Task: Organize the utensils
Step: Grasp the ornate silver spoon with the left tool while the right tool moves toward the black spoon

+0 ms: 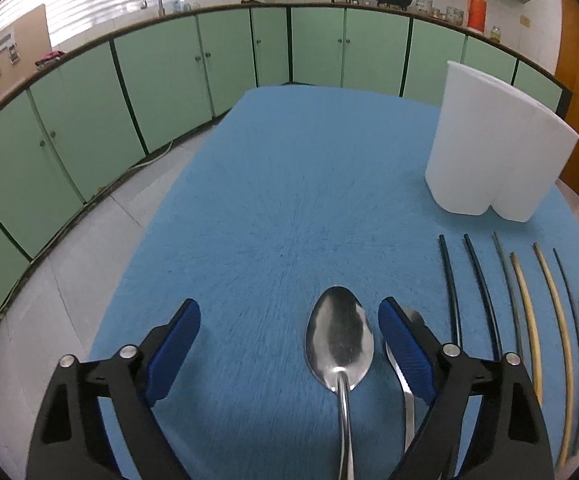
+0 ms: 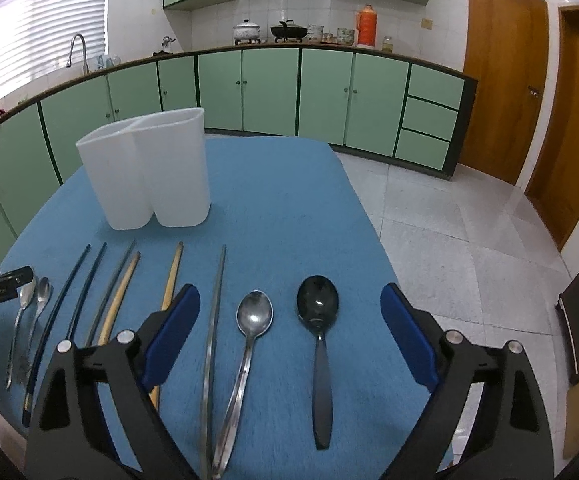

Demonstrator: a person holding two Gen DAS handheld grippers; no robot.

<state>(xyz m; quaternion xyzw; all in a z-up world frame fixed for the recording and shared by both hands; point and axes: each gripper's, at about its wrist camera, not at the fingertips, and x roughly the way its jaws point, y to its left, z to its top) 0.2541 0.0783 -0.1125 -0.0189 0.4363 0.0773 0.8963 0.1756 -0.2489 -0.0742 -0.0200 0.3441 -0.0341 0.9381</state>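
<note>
Both tongs, left tongs (image 1: 289,348) and right tongs (image 2: 289,336), are wide with a spoon (image 1: 339,344) between each, so closing crooked could push spoons off the bench (image 1: 269,184).

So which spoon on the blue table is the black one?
The black spoon at the far right end of the row, lying beside a shiny silver metal spoon; all the other spoons are silver.

Both tongs (image 1: 289,340) (image 2: 289,328) agape, empty
</note>
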